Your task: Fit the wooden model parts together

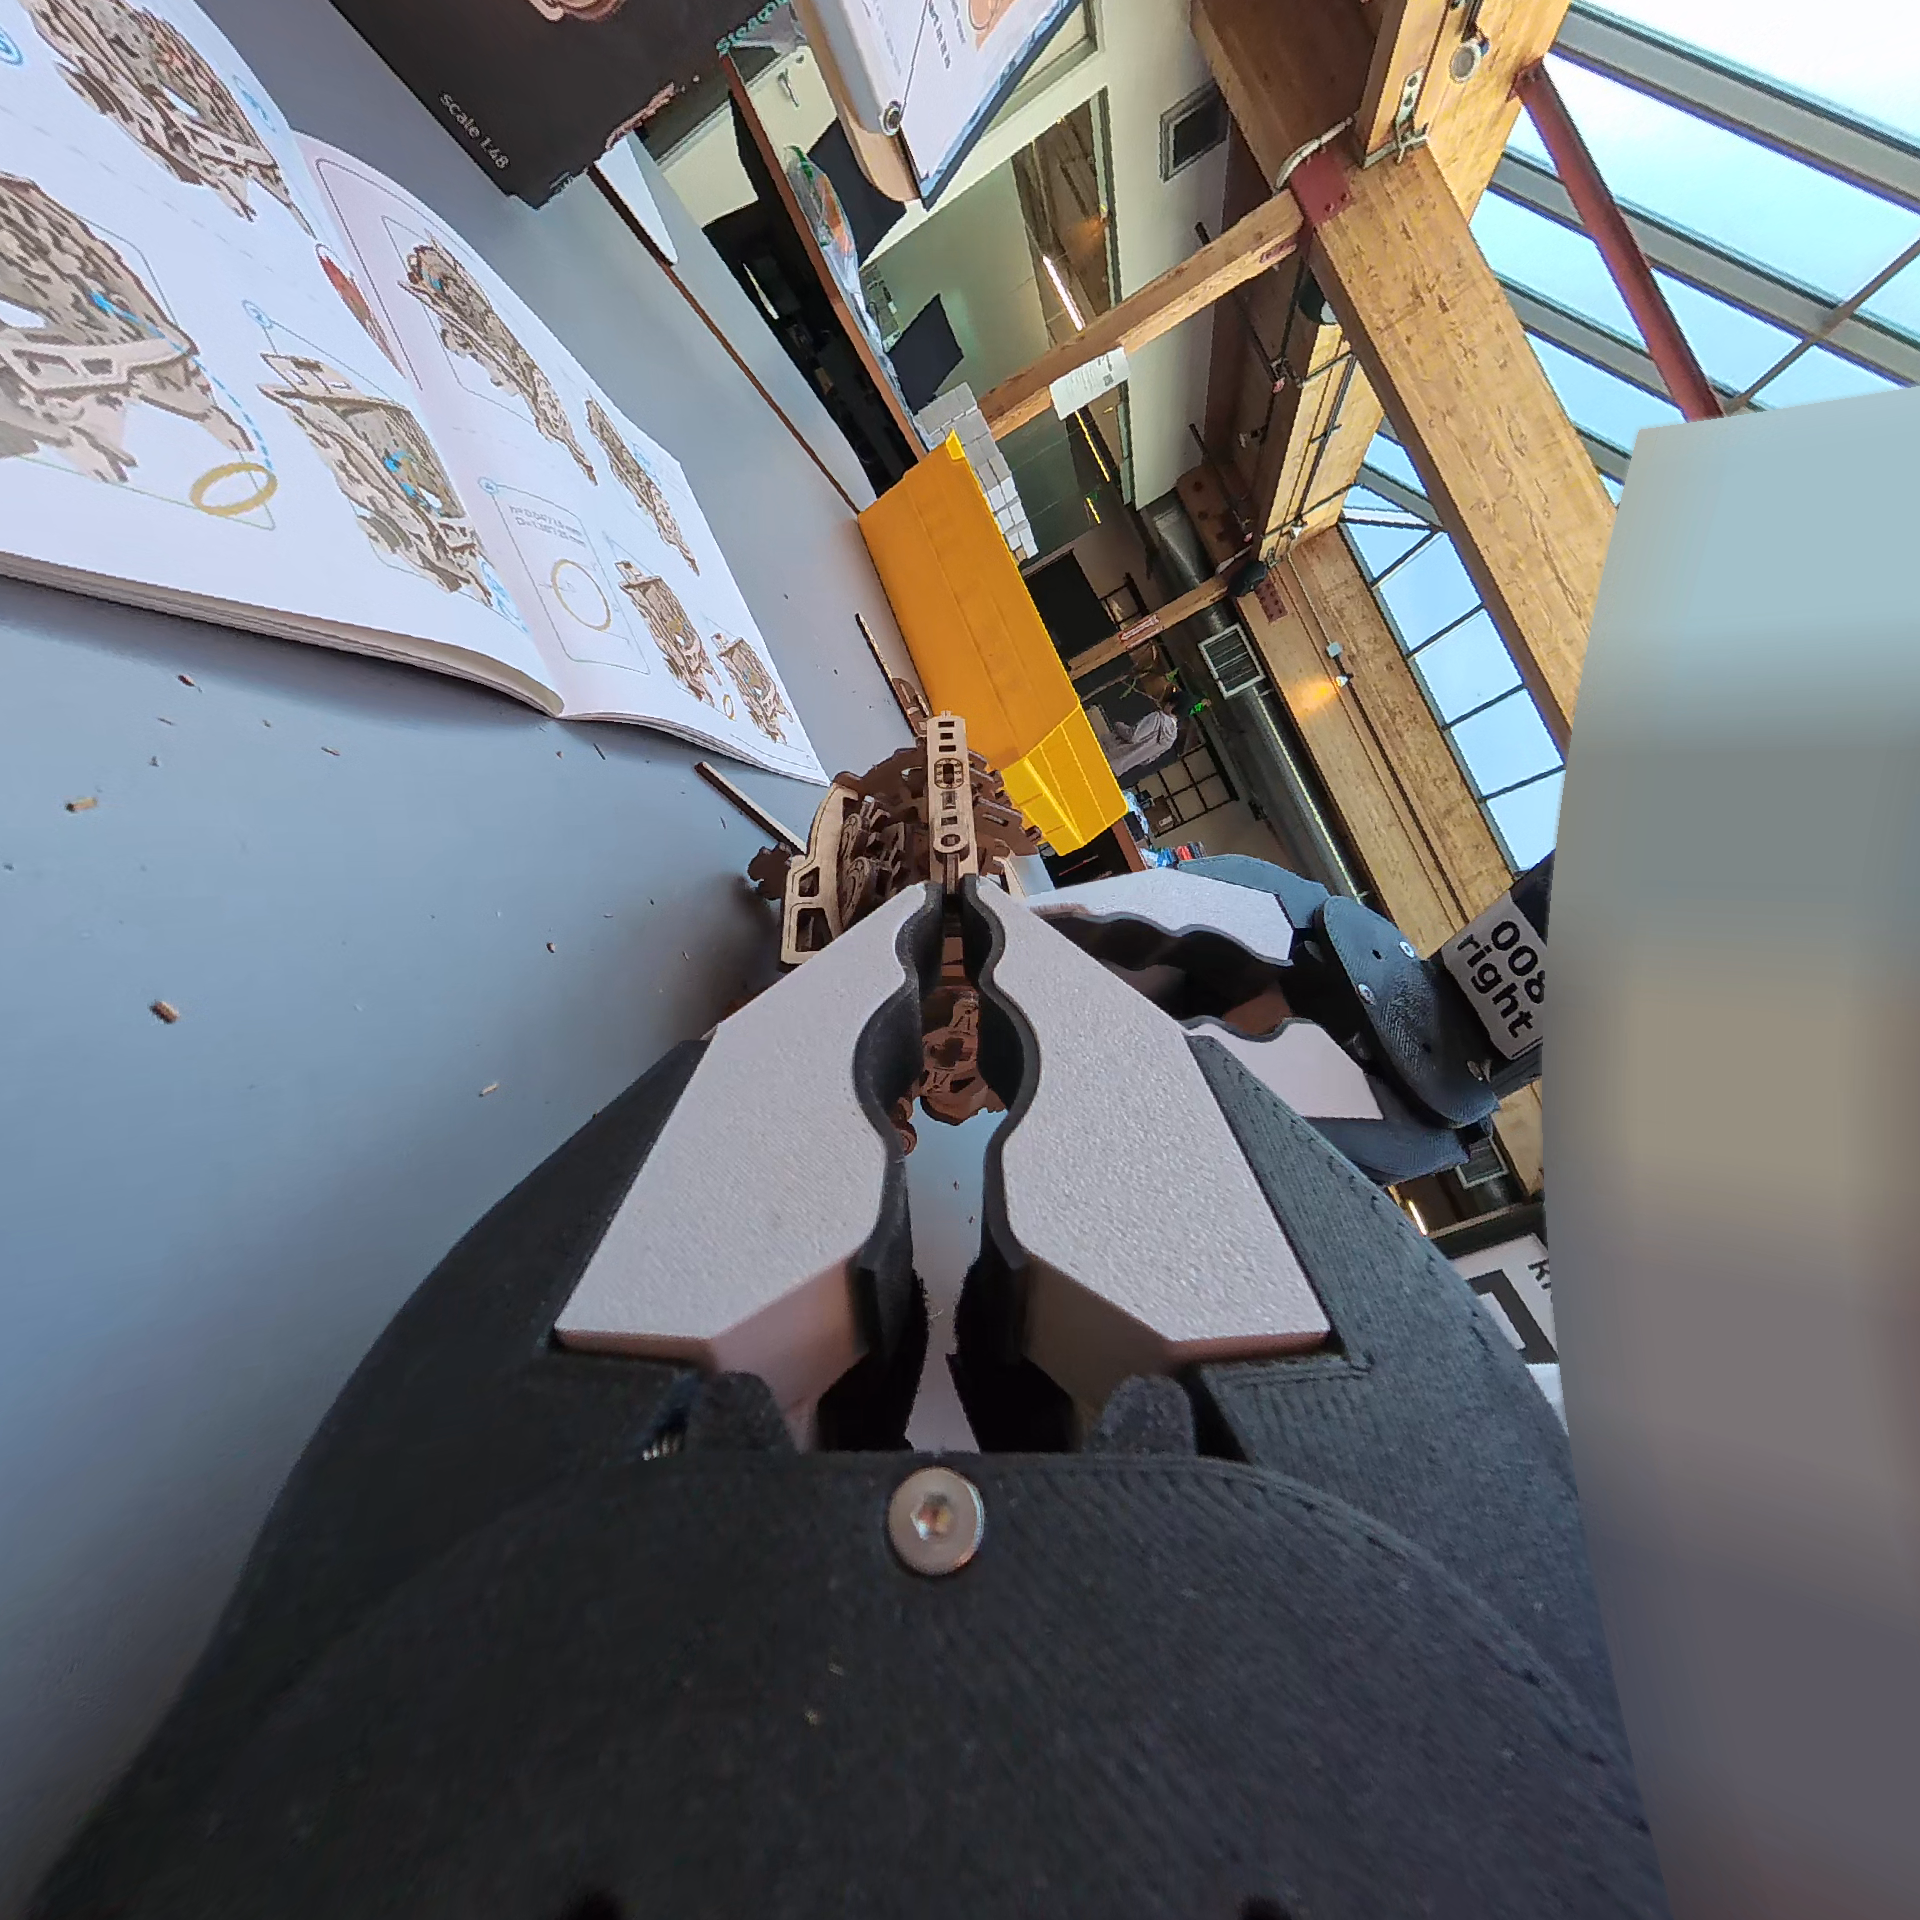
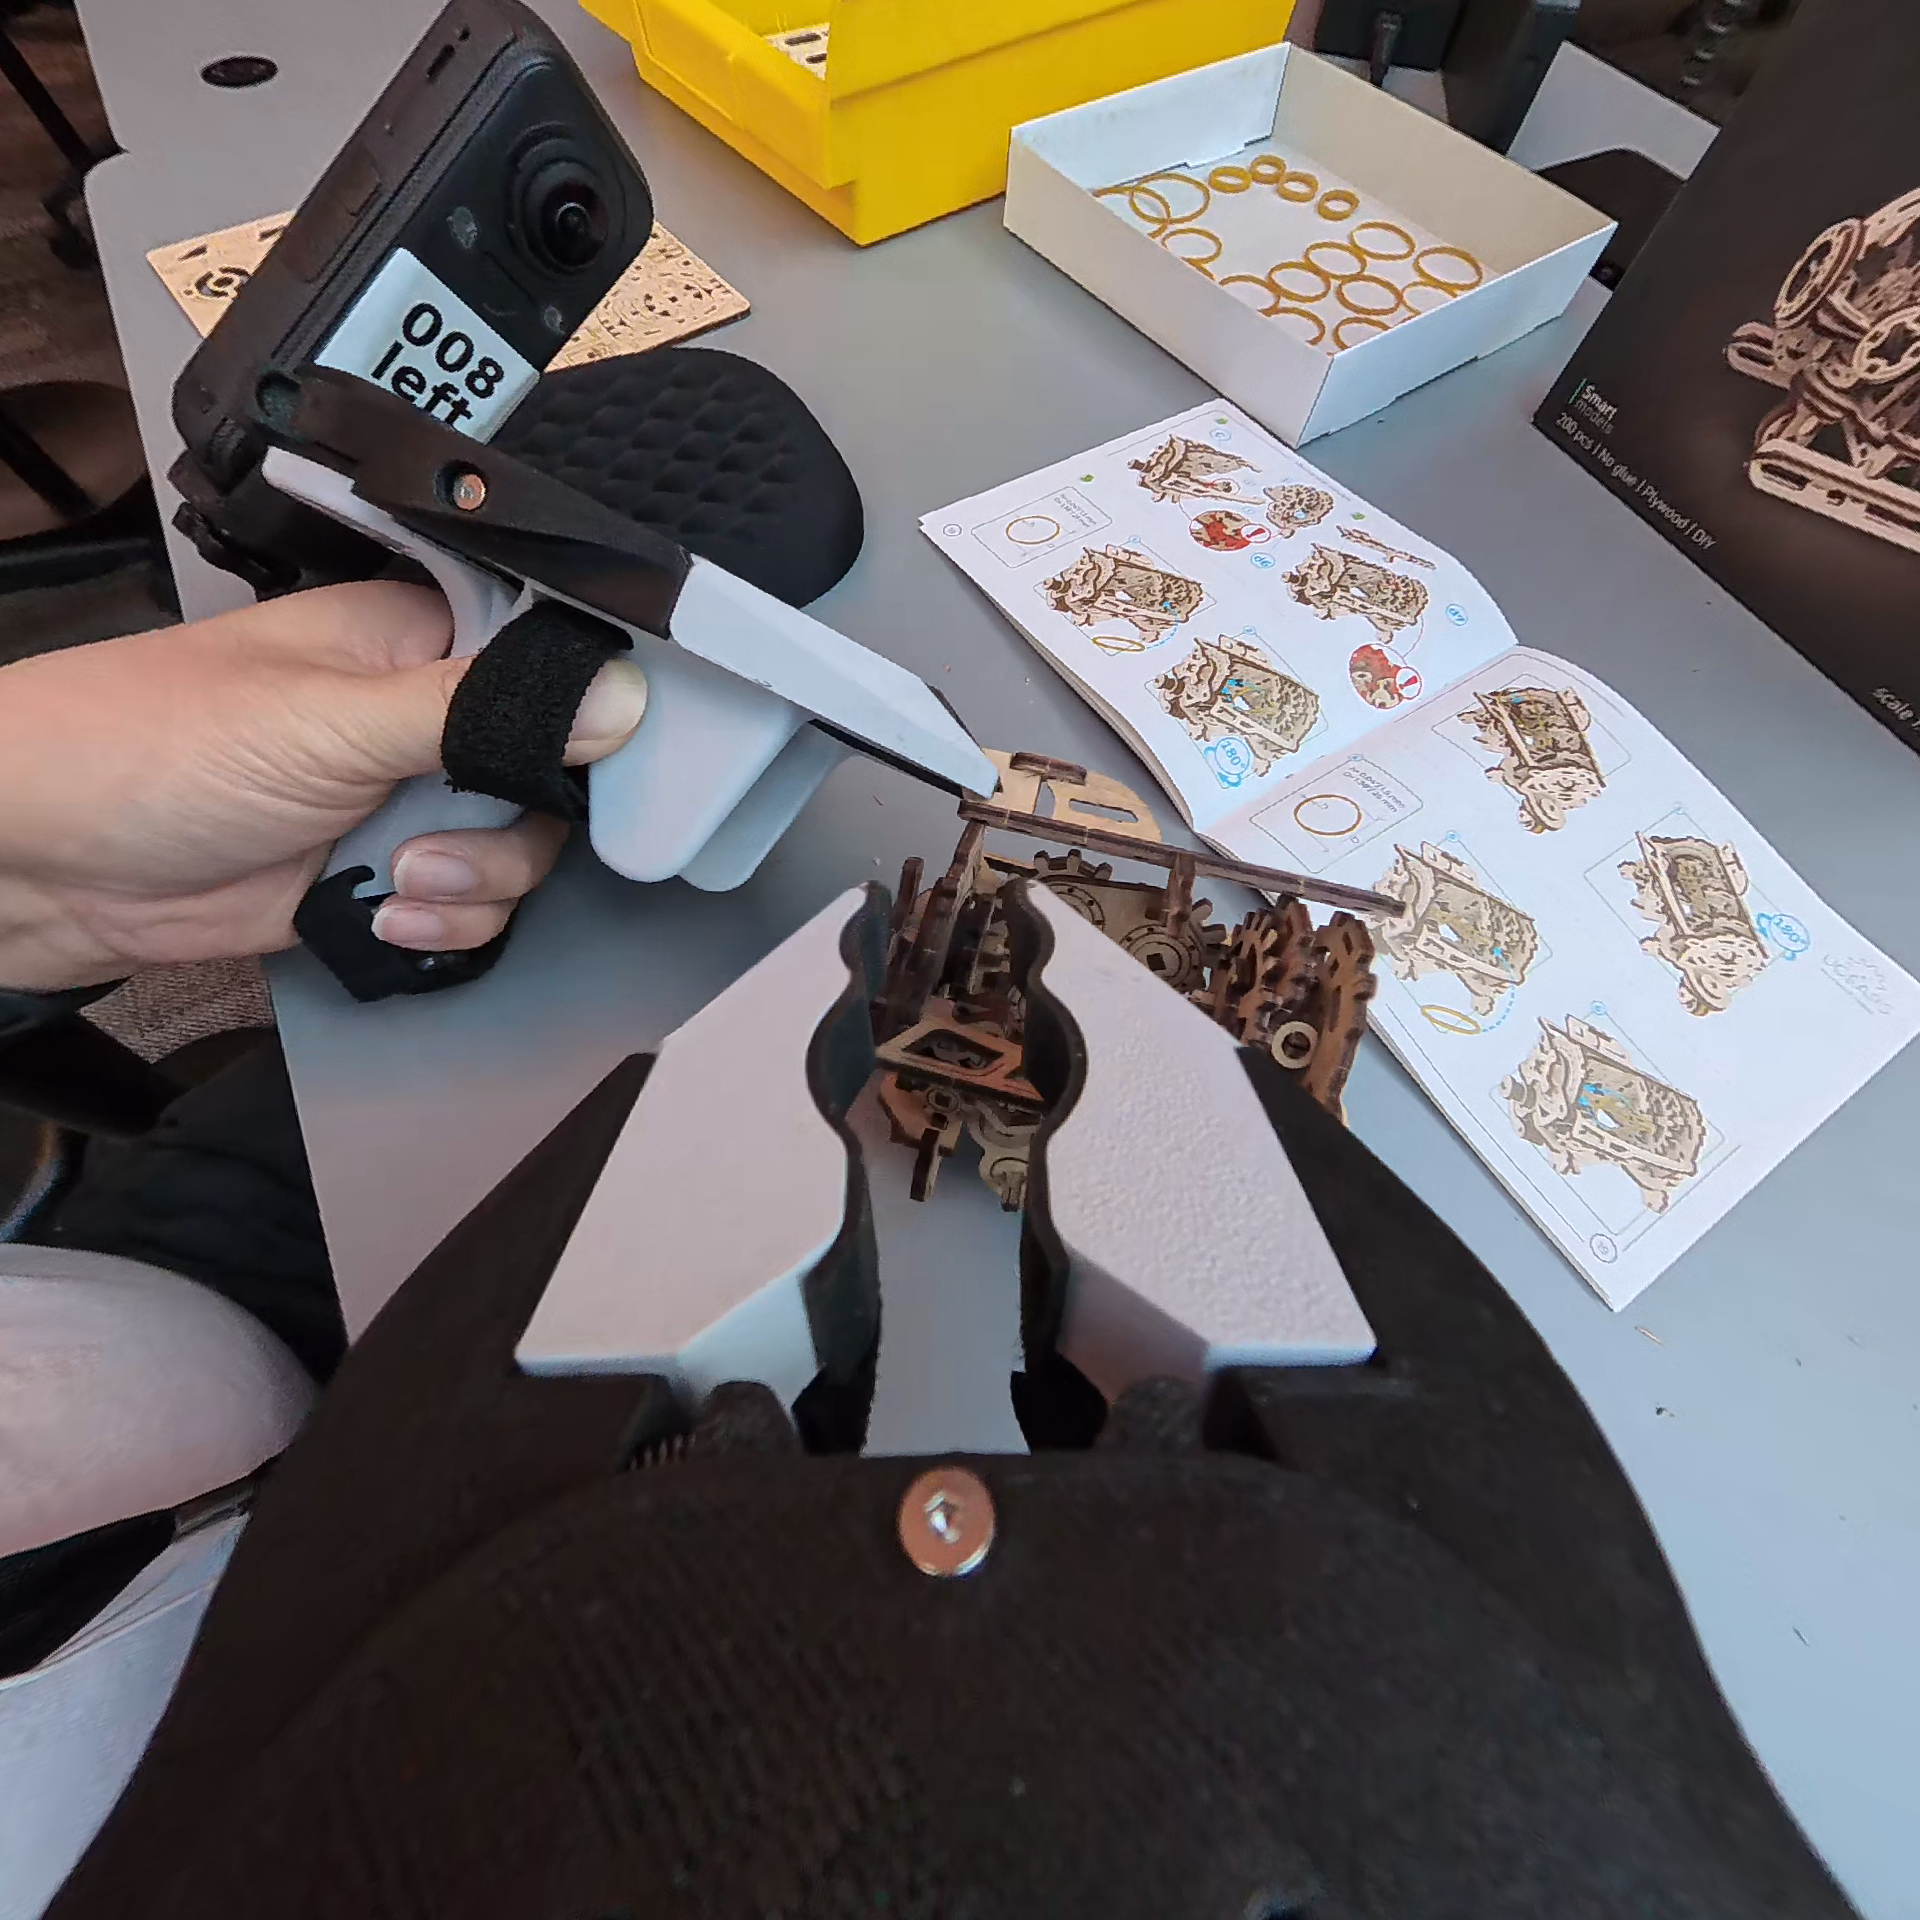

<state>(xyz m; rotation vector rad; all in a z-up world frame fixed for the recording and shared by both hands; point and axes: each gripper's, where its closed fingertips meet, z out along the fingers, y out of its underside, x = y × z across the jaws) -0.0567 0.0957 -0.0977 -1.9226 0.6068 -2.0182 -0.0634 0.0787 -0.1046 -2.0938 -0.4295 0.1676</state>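
Note:
The brown wooden model (image 2: 1195, 935) stands on the grey table (image 2: 935, 416), next to the open instruction booklet (image 2: 1455, 831). My right gripper (image 2: 940, 904) is shut on the model's near end, with the wood between its jaws. My left gripper (image 2: 977, 784), held in a person's hand (image 2: 208, 769), is shut on a thin flat wooden part (image 2: 1081, 805) at the model's top. In the left wrist view, my left gripper (image 1: 951, 894) pinches that part (image 1: 948, 790) edge-on in front of the model (image 1: 852, 862). The right gripper's fingers (image 1: 1174, 909) show just to its right.
A white tray (image 2: 1558, 270) with several rubber bands and a yellow bin (image 2: 935, 104) stand at the back. A black kit box (image 2: 1766, 416) stands at the right. A plywood parts sheet (image 2: 665, 301) lies behind the left gripper. Wood crumbs dot the table (image 1: 312, 935). The grippers are tip to tip, or close to it.

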